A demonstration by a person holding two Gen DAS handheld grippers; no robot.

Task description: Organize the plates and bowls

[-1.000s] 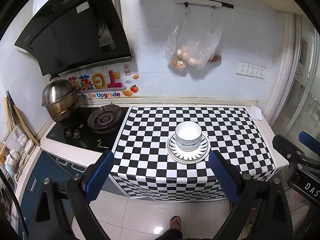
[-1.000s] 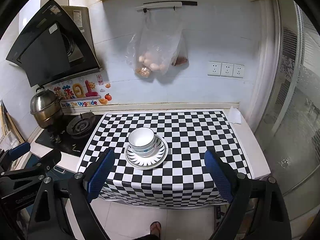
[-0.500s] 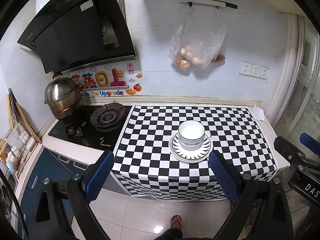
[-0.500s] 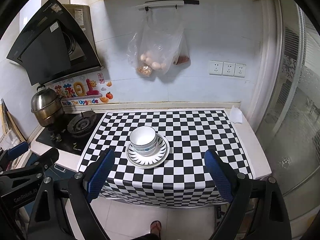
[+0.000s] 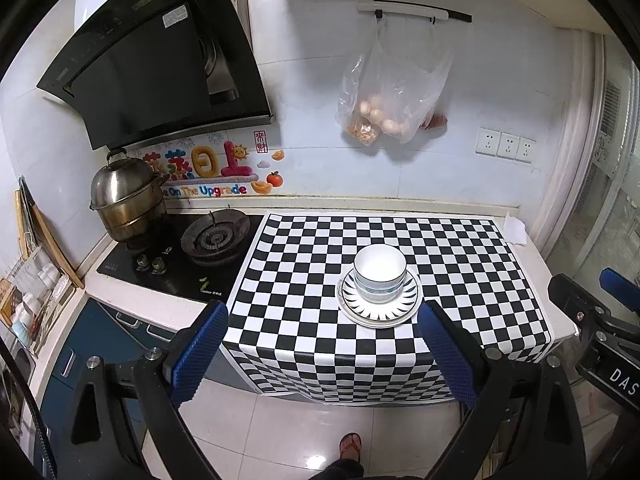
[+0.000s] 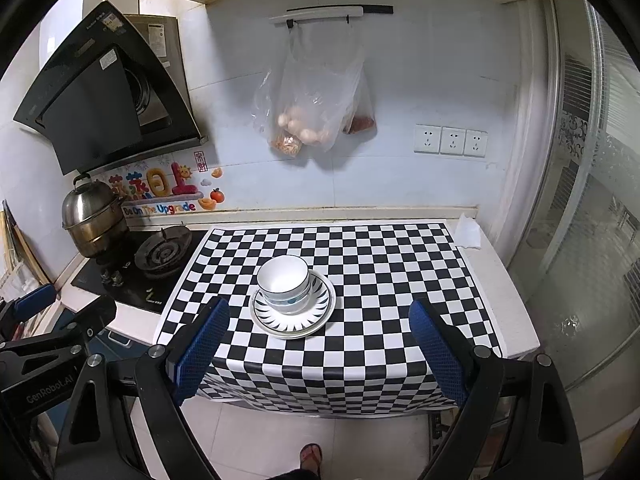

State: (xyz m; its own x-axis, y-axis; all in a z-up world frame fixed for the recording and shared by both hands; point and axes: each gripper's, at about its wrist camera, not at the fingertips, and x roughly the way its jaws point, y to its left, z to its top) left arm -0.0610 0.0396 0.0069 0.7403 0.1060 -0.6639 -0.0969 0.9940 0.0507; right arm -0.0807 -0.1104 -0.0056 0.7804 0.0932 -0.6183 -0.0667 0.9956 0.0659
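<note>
White bowls (image 5: 380,270) are stacked upright on patterned plates (image 5: 379,308) near the front middle of the checkered counter cloth (image 5: 304,264). The stack also shows in the right wrist view, bowls (image 6: 284,282) on plates (image 6: 294,322). My left gripper (image 5: 322,354) is open and empty, held back from the counter's front edge, above the floor. My right gripper (image 6: 318,354) is open and empty too, also back from the counter. Each gripper shows at the other view's side edge.
A gas hob (image 5: 212,238) with a steel steamer pot (image 5: 124,200) lies left of the cloth under a range hood (image 5: 160,56). A plastic bag of food (image 5: 388,96) hangs on the wall. A folded tissue (image 5: 514,230) lies at the far right corner.
Both grippers have shifted slightly, so the counter and stack sit a little differently in each view. The stack itself has not moved. Both grippers stay open.
</note>
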